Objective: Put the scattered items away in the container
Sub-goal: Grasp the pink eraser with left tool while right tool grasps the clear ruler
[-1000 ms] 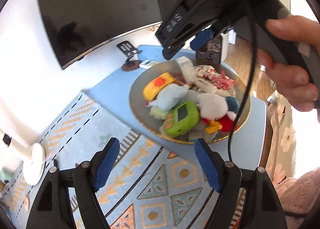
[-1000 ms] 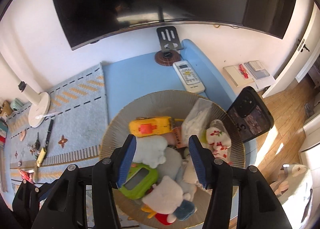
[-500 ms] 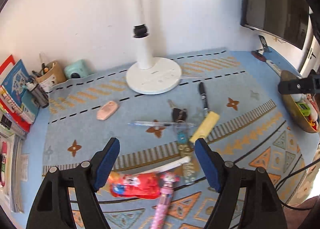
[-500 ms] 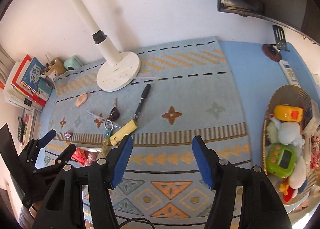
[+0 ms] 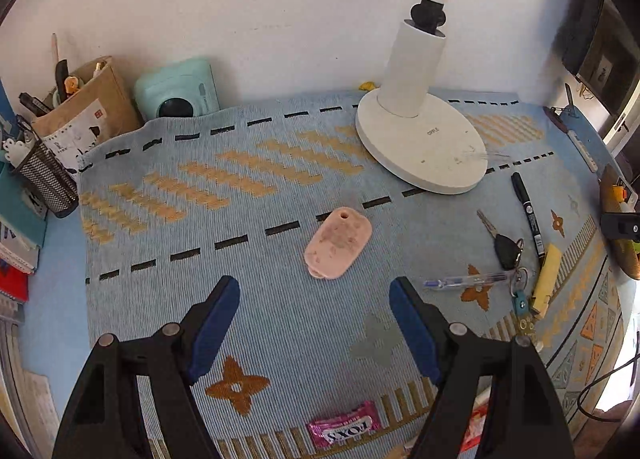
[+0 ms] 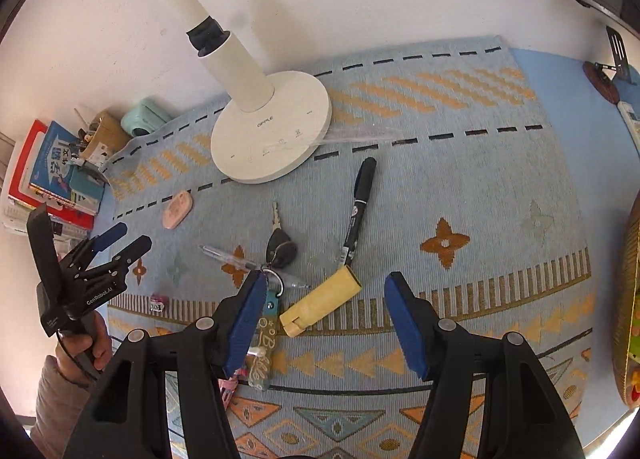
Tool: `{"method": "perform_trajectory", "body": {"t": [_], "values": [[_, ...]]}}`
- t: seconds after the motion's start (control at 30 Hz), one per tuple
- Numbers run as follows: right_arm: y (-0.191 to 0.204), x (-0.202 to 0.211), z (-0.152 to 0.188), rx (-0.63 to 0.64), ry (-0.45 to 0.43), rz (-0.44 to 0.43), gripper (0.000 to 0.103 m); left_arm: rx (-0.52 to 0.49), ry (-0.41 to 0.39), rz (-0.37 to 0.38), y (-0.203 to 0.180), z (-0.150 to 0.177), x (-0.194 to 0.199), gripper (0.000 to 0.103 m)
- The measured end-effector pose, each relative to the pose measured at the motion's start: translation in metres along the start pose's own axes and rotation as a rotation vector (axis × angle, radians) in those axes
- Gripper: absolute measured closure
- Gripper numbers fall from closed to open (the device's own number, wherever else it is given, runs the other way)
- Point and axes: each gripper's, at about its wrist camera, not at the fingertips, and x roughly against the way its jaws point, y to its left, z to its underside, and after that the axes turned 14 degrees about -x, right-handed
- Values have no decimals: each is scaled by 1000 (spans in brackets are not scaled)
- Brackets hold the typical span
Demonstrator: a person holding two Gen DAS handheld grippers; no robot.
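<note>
In the left wrist view, the left gripper [image 5: 314,305] is held wide apart and empty above the patterned blue mat [image 5: 280,187]. A pink oval case [image 5: 338,243] is seen just above the gap between the blue pads, near the middle of the frame, untouched. A pink candy wrapper [image 5: 344,427] lies at the bottom centre, below the pads.

In the right wrist view, the right gripper [image 6: 326,299] is likewise spread wide with nothing held. A yellow block [image 6: 320,306] lies between its fingers, closer to the left one, and a car key [image 6: 281,246] with a ring and a lettered tag [image 6: 264,355] is found beside that finger (the tag is partly hidden behind it). A black marker [image 6: 358,211] is laid slanting above the yellow block, and a clear pen [image 6: 230,257] lies left of the key. The white lamp base [image 6: 272,131] stands in the upper middle.

The woven basket [image 6: 632,299] is cut off at the right edge; only green and red bits of its contents can be made out. At the upper left, a brown pen holder [image 5: 86,107] with pens and a wire mesh cup [image 5: 44,179] are seen.
</note>
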Motion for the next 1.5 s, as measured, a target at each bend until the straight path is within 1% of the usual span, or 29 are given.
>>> {"method": "perform_trajectory", "body": {"t": [0.1,0.23,0.3,0.33,0.37,0.4,0.43,0.5,0.53,0.6,0.63,0.67,0.73,0.8,0.83,0.9,0.93,0.97,1.03,1.07,1.17,1.23,1.33,1.37,1.4,1.47,1.5], "values": [[-1,-8,-5,-16,2,27,41,-43,12,27,0,-7,-19,27],[-5,-23,-13,-42,-6,47,42,-122,27,32,-12,-12,-42,29],[-5,-31,-17,-44,-22,65,47,-162,5,22,-19,-13,-46,31],[-5,-35,-19,-46,-25,70,51,-177,-15,26,-22,-14,-46,38],[-5,-40,-22,-52,-24,67,51,-183,-27,33,-24,-15,-45,48],[-5,-44,-24,-60,-25,66,52,-187,-37,35,-27,-16,-45,54],[-4,-48,-26,-69,-32,74,53,-193,-46,34,-29,-17,-44,67],[-3,-56,-30,-85,-44,87,55,-204,-52,13,-35,-19,-43,67],[-3,-60,-33,-94,-45,88,55,-199,-56,16,-36,-19,-42,67],[-2,-65,-37,-105,-53,105,56,-171,-61,31,-36,-17,-42,67],[-3,-67,-39,-111,-61,106,61,-155,-63,41,-35,-17,-41,67],[-3,-67,-41,-114,-67,102,63,-136,-64,51,-34,-16,-40,67],[-3,-69,-48,-113,-71,101,63,-96,-67,67,-31,-13,-38,67],[-2,-70,-57,-111,-75,98,63,-74,-69,67,-30,-11,-38,67],[1,-70,-62,-77,-78,100,63,-72,-70,63,-30,-11,-38,67],[15,-74,-71,66,-59,125,62,-82,-66,50,-33,-12,-39,67],[21,-76,-72,152,-46,131,58,-88,-63,44,-34,-12,-39,67],[28,-78,-72,243,-34,143,51,-90,-63,41,-34,-13,-39,67],[40,-82,-72,408,-40,203,46,-82,-67,47,-34,-13,-39,67],[44,-84,-74,466,-43,219,46,-72,-69,53,-33,-12,-39,67],[51,-92,-83,570,-32,202,46,-40,-71,65,-30,-13,-39,67],[52,-105,-87,622,35,190,46,-30,-70,67,-30,-14,-39,67],[48,-115,-89,667,70,149,46,-23,-67,71,-31,-16,-42,67],[45,-114,-92,656,72,122,47,-17,-67,74,-30,-17,-42,67],[42,-113,-95,643,73,102,53,-10,-67,78,-29,-18,-43,67],[38,-109,-96,635,46,96,93,6,-69,83,-27,-18,-43,67],[36,-107,-97,621,49,91,95,15,-69,83,-27,-18,-43,67]]}}
